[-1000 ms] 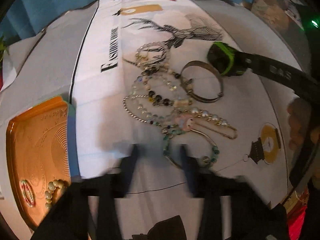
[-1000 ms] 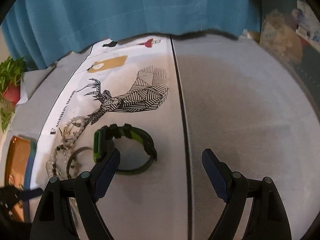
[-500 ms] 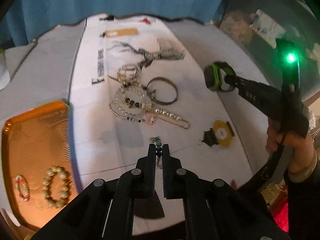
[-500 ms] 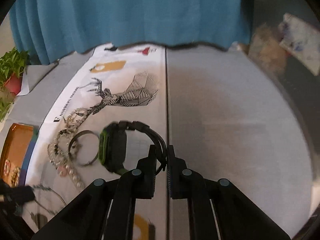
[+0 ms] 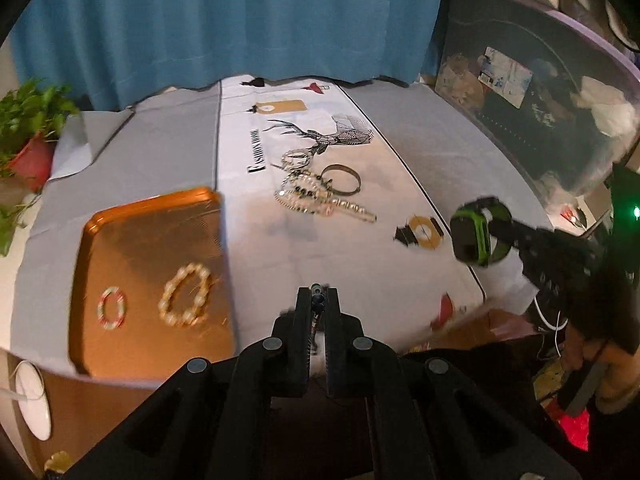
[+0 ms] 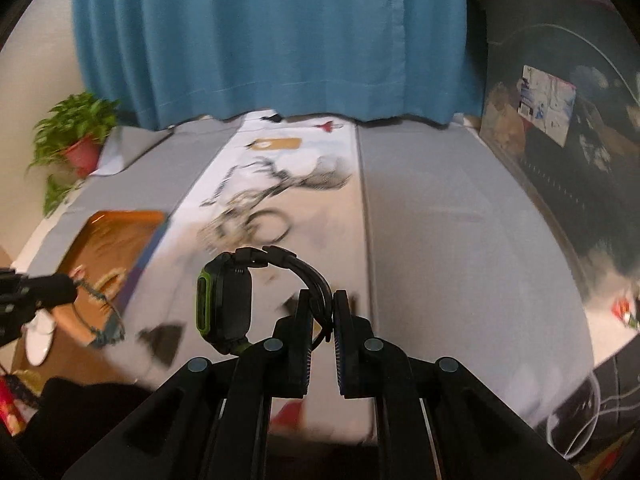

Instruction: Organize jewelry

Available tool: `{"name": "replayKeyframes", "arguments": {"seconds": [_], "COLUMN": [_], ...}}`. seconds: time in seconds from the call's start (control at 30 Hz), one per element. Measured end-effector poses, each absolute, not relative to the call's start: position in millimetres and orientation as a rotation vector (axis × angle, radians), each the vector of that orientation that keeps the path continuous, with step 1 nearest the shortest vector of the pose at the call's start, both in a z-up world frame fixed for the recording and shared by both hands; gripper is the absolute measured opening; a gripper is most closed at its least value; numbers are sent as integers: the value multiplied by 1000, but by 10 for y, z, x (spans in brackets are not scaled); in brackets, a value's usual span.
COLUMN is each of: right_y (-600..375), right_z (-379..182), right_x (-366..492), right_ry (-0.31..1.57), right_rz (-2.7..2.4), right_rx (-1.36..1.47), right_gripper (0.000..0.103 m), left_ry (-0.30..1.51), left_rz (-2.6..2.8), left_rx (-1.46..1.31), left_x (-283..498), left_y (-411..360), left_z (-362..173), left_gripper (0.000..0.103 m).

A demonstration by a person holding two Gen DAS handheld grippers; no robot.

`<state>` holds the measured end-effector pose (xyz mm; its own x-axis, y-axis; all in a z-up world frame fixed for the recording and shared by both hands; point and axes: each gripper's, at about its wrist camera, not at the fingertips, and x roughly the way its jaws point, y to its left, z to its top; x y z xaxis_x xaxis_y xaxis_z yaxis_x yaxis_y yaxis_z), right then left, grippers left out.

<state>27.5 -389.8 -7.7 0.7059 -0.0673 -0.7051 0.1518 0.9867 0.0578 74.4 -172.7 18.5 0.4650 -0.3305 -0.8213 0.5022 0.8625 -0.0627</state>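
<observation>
My left gripper (image 5: 318, 295) is shut on a thin bangle with teal beads (image 5: 317, 290), held in the air over the white printed cloth to the right of the orange tray (image 5: 160, 232). In the right wrist view this bangle (image 6: 100, 318) dangles from the left gripper (image 6: 70, 286). My right gripper (image 6: 323, 300) is shut on the black strap of a green-and-black watch (image 6: 224, 300), lifted off the table; the watch (image 5: 474, 236) also shows in the left wrist view. A pearl bracelet (image 5: 186, 300) and a small red-and-white bracelet (image 5: 111, 306) lie in the tray.
A pile of bead chains (image 5: 308, 196) and a metal bangle (image 5: 342, 179) lie on the cloth beyond. A potted plant (image 5: 28, 136) stands at the far left, a blue curtain (image 5: 240, 20) behind. Dark clutter lines the right side. The table's front edge is near.
Both grippers closed, the left on the teal bangle and the right on the watch strap. Both then rose and drew back from the pile, which now looks farther off.
</observation>
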Motion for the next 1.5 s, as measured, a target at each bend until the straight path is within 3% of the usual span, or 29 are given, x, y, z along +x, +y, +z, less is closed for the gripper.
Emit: {"name": "replayKeyframes", "arguments": {"seconds": [0.4,0.73,1.13,1.5], "right_y": [-3019,-2574,-2393,-2140], "right_z": [-115,-264,-226,-277], "right_x": [-723,-1025,-846,-110], "right_ry": [835,893,906,930], "right_rz": [3,64,68,114], "right_rx": [60,8,-48,-76], "right_gripper": [10,10,10,11], "left_ry": [929,921,897,846], "left_rz": [-475,-448,-416,-358], "left_rx": [123,61,16,-51], "left_x": [-199,-530,-331,391], "left_y": [-1030,-623,-364,11], "left_z": [259,231,294,446], "left_gripper": [4,4,4,4]}}
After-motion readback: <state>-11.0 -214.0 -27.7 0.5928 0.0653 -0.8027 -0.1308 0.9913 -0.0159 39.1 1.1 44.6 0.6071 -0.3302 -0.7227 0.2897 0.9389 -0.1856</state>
